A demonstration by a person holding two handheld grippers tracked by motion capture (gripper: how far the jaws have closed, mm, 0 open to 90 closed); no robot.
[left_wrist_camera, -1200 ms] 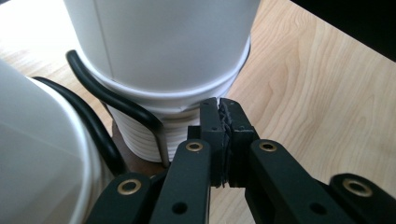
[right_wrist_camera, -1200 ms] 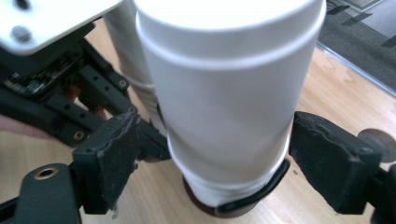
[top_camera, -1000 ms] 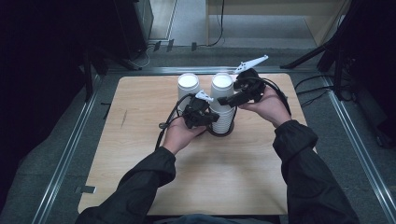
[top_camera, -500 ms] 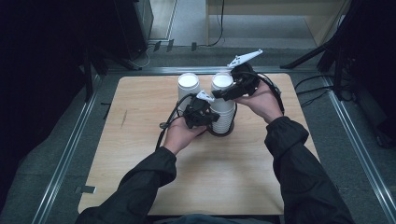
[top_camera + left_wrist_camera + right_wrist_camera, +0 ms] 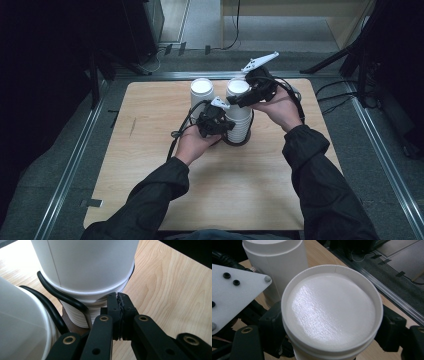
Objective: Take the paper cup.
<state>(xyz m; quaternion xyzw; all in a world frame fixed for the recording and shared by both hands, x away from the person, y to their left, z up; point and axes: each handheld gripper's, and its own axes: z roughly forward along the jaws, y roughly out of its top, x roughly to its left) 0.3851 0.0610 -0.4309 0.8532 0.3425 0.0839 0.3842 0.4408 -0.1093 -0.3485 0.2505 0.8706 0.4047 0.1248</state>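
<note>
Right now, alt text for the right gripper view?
The right gripper has its black jaws on either side of the top cup, upside down on a white stack. A second white stack stands behind on the wooden table.

The left claw [image 5: 119,312] has its black jaws pressed together with nothing between them, tips just at the lower rims of a stack of white paper cups [image 5: 90,270] standing on the wooden bench [image 5: 170,290], with a black cable [image 5: 62,296] curving beside it.

A wooden table [image 5: 150,150] carries two stacks of white cups [image 5: 201,92].
</note>
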